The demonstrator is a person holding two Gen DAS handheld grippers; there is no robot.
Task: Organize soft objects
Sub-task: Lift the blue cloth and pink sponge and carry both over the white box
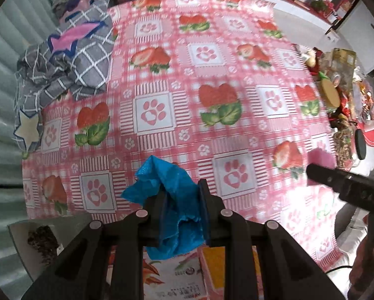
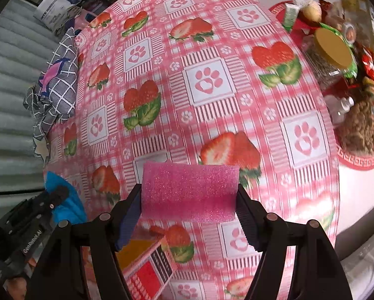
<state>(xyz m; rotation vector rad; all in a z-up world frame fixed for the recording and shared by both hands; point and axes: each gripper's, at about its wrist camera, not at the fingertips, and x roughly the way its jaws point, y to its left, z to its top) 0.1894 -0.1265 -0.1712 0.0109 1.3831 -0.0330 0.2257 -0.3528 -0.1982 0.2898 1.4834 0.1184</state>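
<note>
- Pink check tablecloth (image 1: 187, 80) w/ strawberry and paw prints covered the whole table; ribbed grey wall at far left.
- Far left edge: grey grid-pattern bedding (image 1: 81, 57) w/ pink and cream stars, bunched up, untouched.
- Left gripper (image 1: 181, 200) had its tongs clamped on a crumpled blue cloth (image 1: 166, 192), held just above the table's near edge; cloth drooped below the fingers, so the grip looked partial.
- Under both grippers, near edge: printed orange/red box (image 2: 146, 262), maybe the drop spot, can't tell.
- Right gripper (image 2: 189, 200) had its tongs pressed together on a pink glitter foam piece (image 2: 189, 190), squeezed from both sides, held above the cloth near centre.
- Right side: cork-lid jar (image 2: 332, 52), snack packets and a clear tub of nuts on a red mat, well apart from both grippers.
- To do this step well, my view: keep both clamps firm but not crushing, lower each item fully before letting go, watch the blue cloth's hanging tail so it doesn't snag the box edge, and move one hand at a time.
</note>
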